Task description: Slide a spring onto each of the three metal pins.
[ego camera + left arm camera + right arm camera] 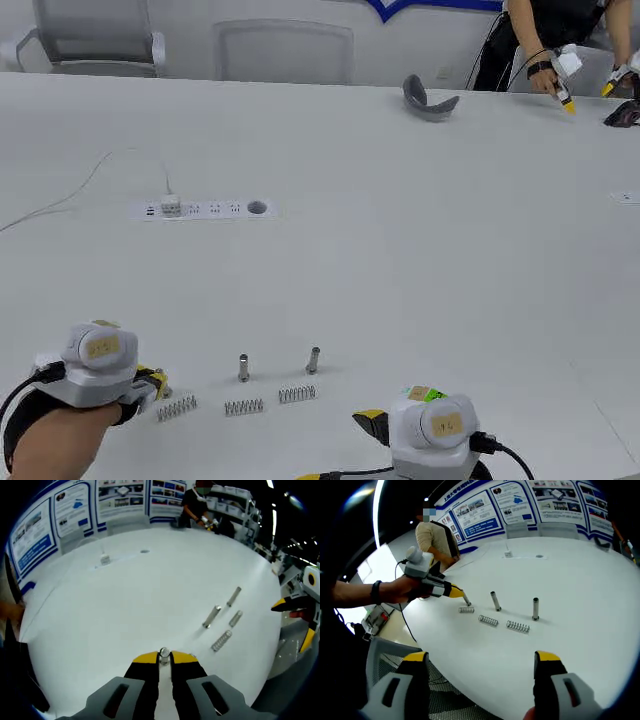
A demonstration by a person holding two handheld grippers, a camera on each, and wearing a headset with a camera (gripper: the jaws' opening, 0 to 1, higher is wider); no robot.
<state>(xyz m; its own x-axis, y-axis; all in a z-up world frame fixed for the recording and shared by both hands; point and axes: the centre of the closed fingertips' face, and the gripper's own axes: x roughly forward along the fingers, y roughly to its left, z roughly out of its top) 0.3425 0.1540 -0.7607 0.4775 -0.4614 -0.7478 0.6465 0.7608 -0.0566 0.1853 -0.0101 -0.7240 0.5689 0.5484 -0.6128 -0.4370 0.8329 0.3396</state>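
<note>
Clamping third pin point(164, 653) in left gripper point(164, 658) tips, you are standing it on table point(400, 260) beside leftmost spring point(177, 407). Right gripper point(481, 656) hanging wide open, empty. Best pinching that spring by one end, aligning coil over pin top.

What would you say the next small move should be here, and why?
Probably lower the right hand-held gripper onto the nearest spring and close on it. Its jaws stand open and empty, the springs all lie loose with none on a pin yet, and the left hand-held gripper is shut on one pin, apparently steadying it for a spring.
</note>
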